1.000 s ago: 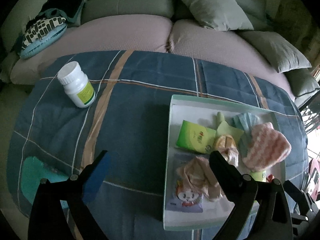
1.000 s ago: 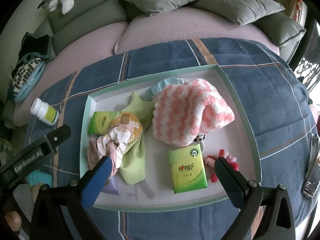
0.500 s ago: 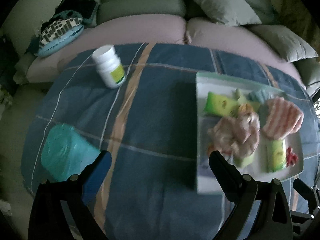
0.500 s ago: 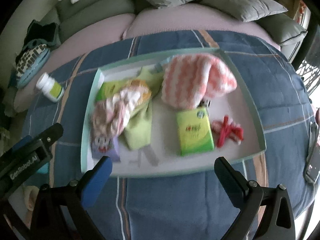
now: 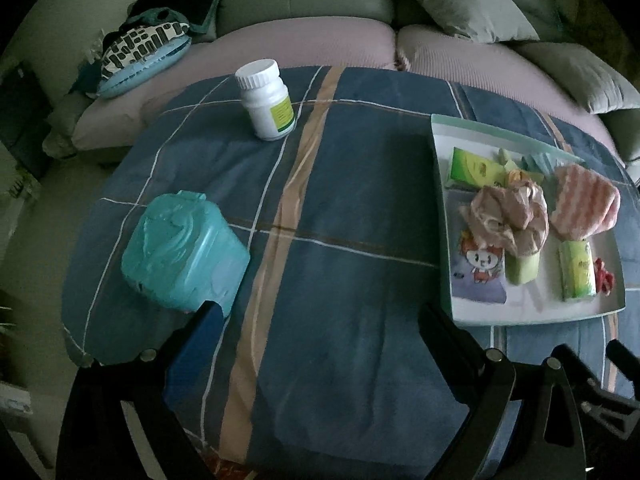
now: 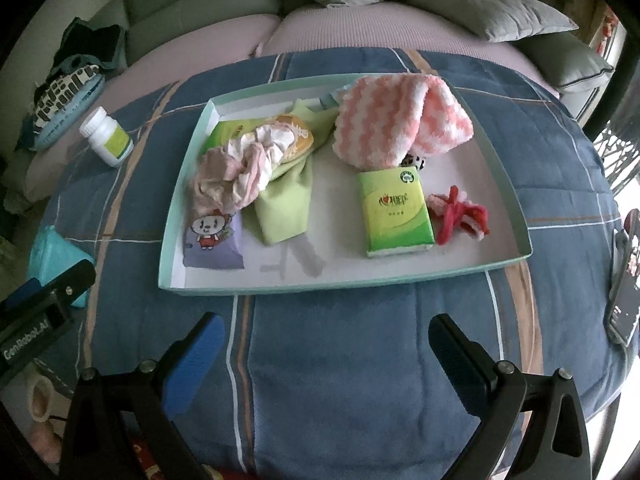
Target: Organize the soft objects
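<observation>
A shallow teal-rimmed tray [image 6: 400, 278] sits on a blue plaid quilt. In it lie a pink-and-white knitted piece [image 6: 400, 120], a crumpled pink cloth [image 6: 236, 168], a green cloth [image 6: 286, 206], a green tissue pack [image 6: 394, 214], a red yarn piece [image 6: 460, 216] and a purple cartoon pack [image 6: 212, 240]. The tray also shows at the right of the left wrist view [image 5: 440, 216]. My right gripper [image 6: 324, 344] is open and empty, short of the tray's near edge. My left gripper [image 5: 320, 328] is open and empty over bare quilt, left of the tray.
A white pill bottle [image 5: 266, 100] stands at the quilt's far side. A teal plastic-wrapped container [image 5: 184, 250] lies near my left finger. A phone [image 6: 622, 300] lies at the quilt's right edge. A sofa with grey cushions [image 6: 488, 12] runs behind.
Both grippers have pulled back toward me, away from the tray. The left view swung left, bringing the teal container into view. Both stay open.
</observation>
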`<state>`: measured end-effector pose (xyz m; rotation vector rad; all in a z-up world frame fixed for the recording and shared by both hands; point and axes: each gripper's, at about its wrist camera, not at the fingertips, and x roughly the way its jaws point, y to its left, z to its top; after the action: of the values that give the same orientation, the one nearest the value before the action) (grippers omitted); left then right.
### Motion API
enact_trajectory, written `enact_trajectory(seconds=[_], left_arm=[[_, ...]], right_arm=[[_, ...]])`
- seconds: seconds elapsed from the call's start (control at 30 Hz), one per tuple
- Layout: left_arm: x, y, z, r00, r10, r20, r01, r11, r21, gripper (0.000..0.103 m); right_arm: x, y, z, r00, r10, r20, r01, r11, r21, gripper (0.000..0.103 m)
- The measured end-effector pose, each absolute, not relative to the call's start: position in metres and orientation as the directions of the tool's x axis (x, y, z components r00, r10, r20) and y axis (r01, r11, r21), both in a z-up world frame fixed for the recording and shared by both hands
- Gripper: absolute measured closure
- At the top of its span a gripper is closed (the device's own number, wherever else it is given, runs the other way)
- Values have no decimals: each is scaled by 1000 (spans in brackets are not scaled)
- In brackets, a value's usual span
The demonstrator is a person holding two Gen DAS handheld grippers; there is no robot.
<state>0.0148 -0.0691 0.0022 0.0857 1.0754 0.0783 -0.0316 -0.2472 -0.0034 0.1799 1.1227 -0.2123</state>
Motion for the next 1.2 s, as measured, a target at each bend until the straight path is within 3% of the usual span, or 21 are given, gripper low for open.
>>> enact_trajectory(seconds=[1.2], left_arm=[[-4, -58, -3, 455, 135, -880, -62, 991, 120, 5]], right_arm=[[-51, -237, 16, 496, -162, -853, 267, 963, -27, 0]])
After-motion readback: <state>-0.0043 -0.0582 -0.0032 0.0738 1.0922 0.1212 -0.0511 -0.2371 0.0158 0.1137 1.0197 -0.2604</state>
